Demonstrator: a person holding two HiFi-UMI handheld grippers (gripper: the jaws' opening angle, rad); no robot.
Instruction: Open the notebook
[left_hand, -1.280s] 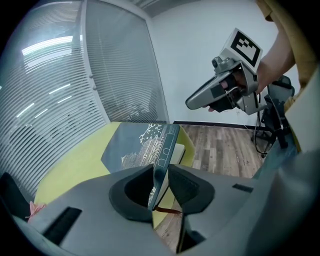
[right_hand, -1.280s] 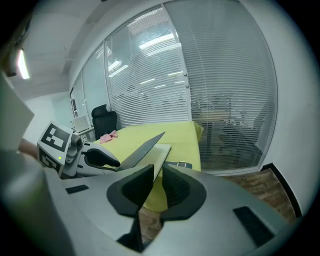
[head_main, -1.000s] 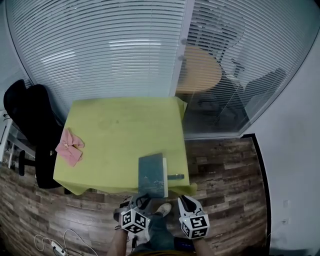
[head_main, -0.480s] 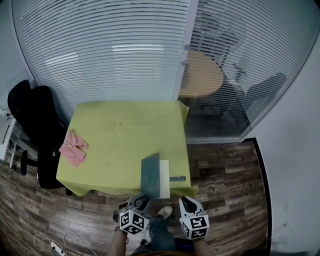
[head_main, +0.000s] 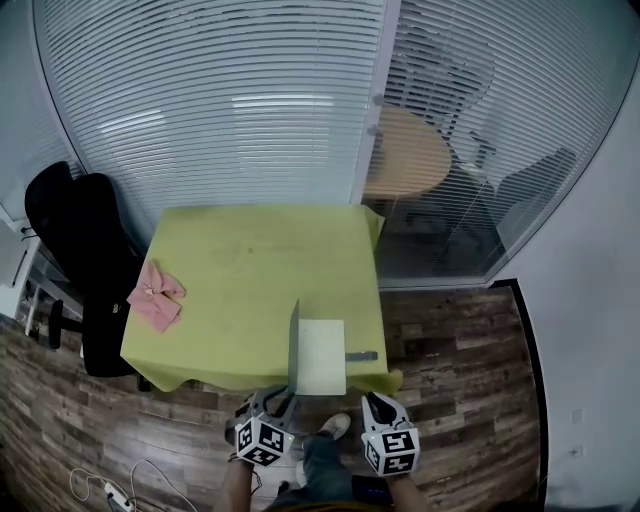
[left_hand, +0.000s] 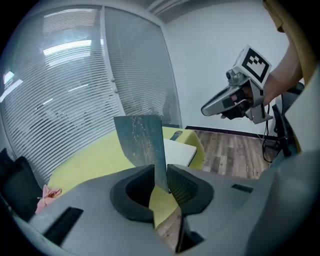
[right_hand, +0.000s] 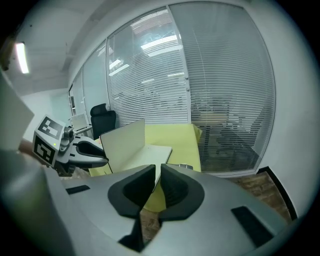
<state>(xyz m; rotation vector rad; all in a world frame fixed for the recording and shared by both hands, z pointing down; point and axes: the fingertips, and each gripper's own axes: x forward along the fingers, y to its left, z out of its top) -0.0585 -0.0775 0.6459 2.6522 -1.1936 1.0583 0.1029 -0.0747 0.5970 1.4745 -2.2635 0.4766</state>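
Observation:
A notebook lies at the front edge of the yellow-green table (head_main: 250, 260). Its dark teal cover (head_main: 294, 345) stands upright, and the white first page (head_main: 322, 356) lies bare beside it. My left gripper (head_main: 272, 405) pinches the near lower corner of the cover (left_hand: 141, 142), which sits between the closing jaws (left_hand: 161, 182). My right gripper (head_main: 378, 405) hovers just off the table's front edge, right of the notebook. Its jaws (right_hand: 157, 180) stand a narrow gap apart with nothing between them. The cover's pale inner side (right_hand: 122, 145) shows in the right gripper view.
A small dark strap-like object (head_main: 362, 355) lies right of the notebook. A pink cloth (head_main: 155, 295) rests on the table's left edge, by a black chair (head_main: 80, 260). Glass walls with blinds stand behind the table. The floor is wood planks.
The cover has swung up from lying flat on the notebook to standing upright, baring the white page. My left gripper rose a little with it. The right gripper stayed put.

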